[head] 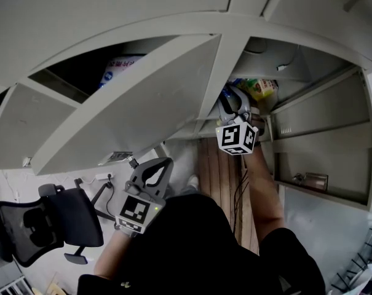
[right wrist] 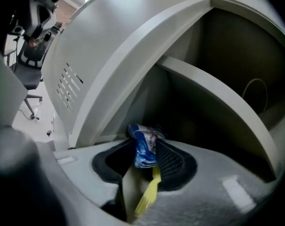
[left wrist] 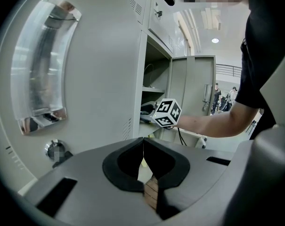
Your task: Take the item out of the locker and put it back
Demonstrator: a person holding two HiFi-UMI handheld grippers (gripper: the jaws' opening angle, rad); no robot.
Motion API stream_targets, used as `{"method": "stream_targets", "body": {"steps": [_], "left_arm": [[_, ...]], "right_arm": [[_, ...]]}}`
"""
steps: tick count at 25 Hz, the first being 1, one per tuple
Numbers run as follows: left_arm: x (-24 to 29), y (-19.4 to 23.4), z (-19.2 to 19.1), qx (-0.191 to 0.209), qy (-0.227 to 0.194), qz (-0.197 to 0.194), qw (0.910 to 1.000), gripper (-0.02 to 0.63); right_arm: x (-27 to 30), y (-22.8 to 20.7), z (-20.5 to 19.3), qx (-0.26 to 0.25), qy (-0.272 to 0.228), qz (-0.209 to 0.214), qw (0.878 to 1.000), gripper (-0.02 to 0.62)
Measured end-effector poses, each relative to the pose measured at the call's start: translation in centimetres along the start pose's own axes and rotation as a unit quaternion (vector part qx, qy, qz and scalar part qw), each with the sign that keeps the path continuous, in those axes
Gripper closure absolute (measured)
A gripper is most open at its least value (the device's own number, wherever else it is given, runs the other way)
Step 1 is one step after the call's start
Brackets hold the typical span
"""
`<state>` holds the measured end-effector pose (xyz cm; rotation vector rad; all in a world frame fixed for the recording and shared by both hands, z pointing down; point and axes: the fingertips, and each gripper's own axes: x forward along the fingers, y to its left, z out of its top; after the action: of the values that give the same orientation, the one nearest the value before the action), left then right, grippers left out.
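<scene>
A blue, white and yellow snack packet (right wrist: 143, 149) lies between the jaws of my right gripper (right wrist: 144, 142), inside the open locker compartment (right wrist: 213, 93). It rests against the right pad, and a gap shows beside the left pad, so the jaws stand open around it. In the head view the right gripper (head: 235, 106) reaches into that compartment, with the packet's yellow end (head: 263, 89) just beyond it. My left gripper (head: 154, 171) hangs lower left, below the open locker door (head: 130, 97), shut and holding nothing. Its jaws (left wrist: 143, 145) meet in front of the door's handle plate (left wrist: 43, 69).
A neighbouring compartment holds a blue and white item (head: 119, 66). A small object (head: 315, 180) sits on a lower shelf at right. A black office chair (head: 38, 223) stands at lower left. A thin cable loop (right wrist: 255, 93) hangs on the compartment's back wall.
</scene>
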<state>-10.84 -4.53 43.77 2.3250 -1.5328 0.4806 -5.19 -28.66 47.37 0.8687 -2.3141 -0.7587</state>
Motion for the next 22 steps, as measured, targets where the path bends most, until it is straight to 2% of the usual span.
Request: {"method": "stream_targets", "body": {"steps": [5,9,12,16,22], "left_arm": [[-0.1,0.0,-0.4,0.018,-0.001,-0.003,0.9998,0.595],[-0.3,-0.2,-0.1,-0.004,0.001,0.003,1.0,0.595],[-0.3,-0.2,-0.6,0.024,-0.001,-0.004,0.9997,0.595],[-0.5,-0.2,-0.6,0.024,-0.002,-0.004,0.9997,0.595],[-0.8,-0.6,-0.8,0.026,-0.003,-0.008,0.9996,0.595]], "right_arm": [[0.3,1.5,-0.6,-0.036,0.012,0.023,0.999,0.446],[0.2,2.2,-1.2,-0.035,0.022,0.034,0.999,0.43],[0.1,2.3,-1.5,-0.013,0.027,0.043,0.999,0.426],[-0.2,2.1,-1.4,0.047,0.025,0.062,0.997,0.381],[-0.8,1.3,-1.2,0.074,0.023,0.054,0.995,0.364]]}}
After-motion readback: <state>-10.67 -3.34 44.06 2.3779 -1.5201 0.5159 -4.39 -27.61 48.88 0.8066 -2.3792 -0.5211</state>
